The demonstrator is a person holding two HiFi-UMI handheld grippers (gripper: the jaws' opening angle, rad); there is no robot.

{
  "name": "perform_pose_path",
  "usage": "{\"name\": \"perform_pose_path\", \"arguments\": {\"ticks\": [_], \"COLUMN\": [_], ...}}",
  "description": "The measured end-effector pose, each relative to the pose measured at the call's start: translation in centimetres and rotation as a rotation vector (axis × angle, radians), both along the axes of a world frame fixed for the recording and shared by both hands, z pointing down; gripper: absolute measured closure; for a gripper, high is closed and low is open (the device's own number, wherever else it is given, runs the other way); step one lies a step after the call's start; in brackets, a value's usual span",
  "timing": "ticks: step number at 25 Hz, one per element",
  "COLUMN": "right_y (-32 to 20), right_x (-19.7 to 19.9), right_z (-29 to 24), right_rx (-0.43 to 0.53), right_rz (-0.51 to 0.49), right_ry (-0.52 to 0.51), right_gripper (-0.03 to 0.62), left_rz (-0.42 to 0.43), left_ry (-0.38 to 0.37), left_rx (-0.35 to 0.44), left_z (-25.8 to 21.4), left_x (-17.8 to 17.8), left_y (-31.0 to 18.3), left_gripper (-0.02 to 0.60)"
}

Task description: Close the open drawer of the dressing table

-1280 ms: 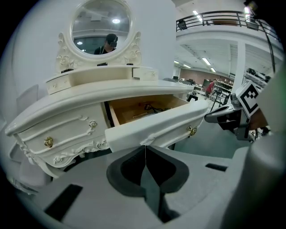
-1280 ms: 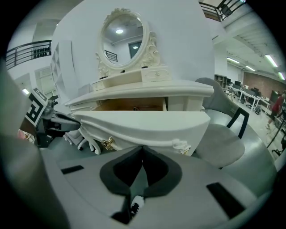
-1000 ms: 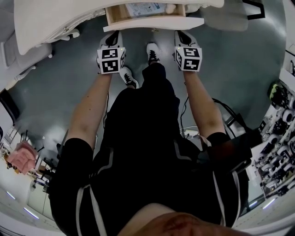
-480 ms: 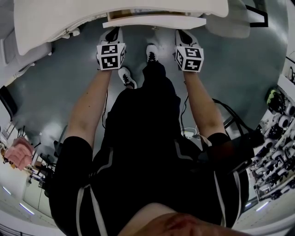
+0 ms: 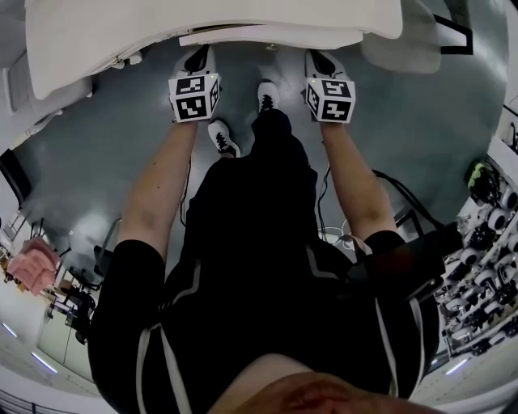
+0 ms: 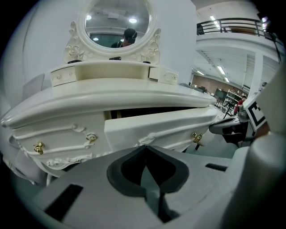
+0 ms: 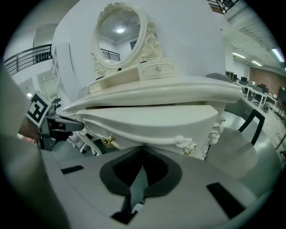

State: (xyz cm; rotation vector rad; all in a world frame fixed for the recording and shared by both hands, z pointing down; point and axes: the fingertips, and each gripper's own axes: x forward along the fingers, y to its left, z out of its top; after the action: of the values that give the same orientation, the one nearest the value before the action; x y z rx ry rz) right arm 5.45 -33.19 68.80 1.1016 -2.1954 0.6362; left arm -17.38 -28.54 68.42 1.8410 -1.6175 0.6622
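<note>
The white dressing table (image 5: pixel 162 24) runs along the top of the head view. Its middle drawer (image 5: pixel 271 37) stands out only a little from under the tabletop. My left gripper (image 5: pixel 194 60) and right gripper (image 5: pixel 319 59) are both shut, with their tips against the drawer front. In the left gripper view the drawer front (image 6: pixel 165 127) has a dark gap above it, and the left gripper (image 6: pixel 145 147) touches its lower edge. In the right gripper view the drawer front (image 7: pixel 152 121) fills the middle, just beyond the right gripper (image 7: pixel 143 148). The drawer's inside is hidden.
An oval mirror (image 6: pixel 118 20) stands on the table. A white padded stool (image 5: pixel 409 44) sits to the right of the drawer. The person's shoes (image 5: pixel 267 90) are on the grey floor below the drawer. Shelves of small items (image 5: pixel 490 234) line the right side.
The drawer has slid in: a second ago its contents showed, and now only its front sticks out. Both grippers moved forward with it.
</note>
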Motion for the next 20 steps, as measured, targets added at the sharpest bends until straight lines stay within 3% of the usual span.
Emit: {"name": "perform_pose_path", "arguments": {"ticks": [20], "right_y": [-4.8], "right_x": [-1.8], "right_z": [-0.1], "right_rx": [0.051], "right_rz": [0.012], "right_ry": [-0.008], "right_gripper": [0.588], "left_rz": [-0.062], "left_ry": [0.038], "left_rx": [0.051], "left_z": [-3.1], "left_x": [-0.4], "left_y": [-0.2], "left_gripper": [0.577]}}
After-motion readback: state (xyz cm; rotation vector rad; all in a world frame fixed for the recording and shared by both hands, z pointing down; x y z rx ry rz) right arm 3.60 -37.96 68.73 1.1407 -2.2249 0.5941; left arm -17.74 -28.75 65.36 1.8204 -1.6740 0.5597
